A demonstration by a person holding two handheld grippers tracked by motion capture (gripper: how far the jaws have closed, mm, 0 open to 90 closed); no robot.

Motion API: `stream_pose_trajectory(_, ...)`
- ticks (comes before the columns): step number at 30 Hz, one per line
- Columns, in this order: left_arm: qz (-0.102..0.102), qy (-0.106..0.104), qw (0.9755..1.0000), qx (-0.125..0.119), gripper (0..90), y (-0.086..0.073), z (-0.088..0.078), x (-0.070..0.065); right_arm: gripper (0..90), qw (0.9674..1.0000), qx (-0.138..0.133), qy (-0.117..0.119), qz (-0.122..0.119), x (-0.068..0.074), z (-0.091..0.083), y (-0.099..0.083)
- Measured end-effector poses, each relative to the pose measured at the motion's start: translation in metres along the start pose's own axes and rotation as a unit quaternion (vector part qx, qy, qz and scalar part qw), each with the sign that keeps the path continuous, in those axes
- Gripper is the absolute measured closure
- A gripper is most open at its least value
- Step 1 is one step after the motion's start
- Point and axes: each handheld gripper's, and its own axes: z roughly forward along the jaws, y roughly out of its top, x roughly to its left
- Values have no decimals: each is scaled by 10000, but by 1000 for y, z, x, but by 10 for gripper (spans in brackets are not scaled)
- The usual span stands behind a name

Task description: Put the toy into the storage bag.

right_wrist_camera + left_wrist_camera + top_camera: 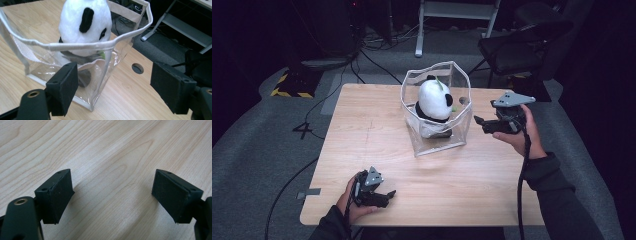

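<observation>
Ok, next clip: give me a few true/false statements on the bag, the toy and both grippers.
1. The panda plush sits inside the clear bag. True.
2. The bag lies flat on its side. False: it stands upright, top open.
3. The right gripper grips the bag's rim. False: its fingers are apart, just short of the bag.
4. The left gripper is over bare table, holding nothing. True.

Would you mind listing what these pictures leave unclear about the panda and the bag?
- Panda: its lower body, high view, is blurred behind the creased clear bag.
- Panda's head top: cut off by the top edge, right gripper view.
- Dark thing under the panda: unidentifiable through the plastic.
</observation>
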Motion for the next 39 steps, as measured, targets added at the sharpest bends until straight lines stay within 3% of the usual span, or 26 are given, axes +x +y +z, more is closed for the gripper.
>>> stream_pose_trajectory(24, 0, -3, 10000, -6, 173, 0, 0, 0, 223, 9995, 297, 97, -89, 11, 2, -41)
stream_pose_trajectory(39, 2, 0, 10000, 0, 173, 0, 0, 0, 222, 9983, 557, 20, -169, 17, 10, -67)
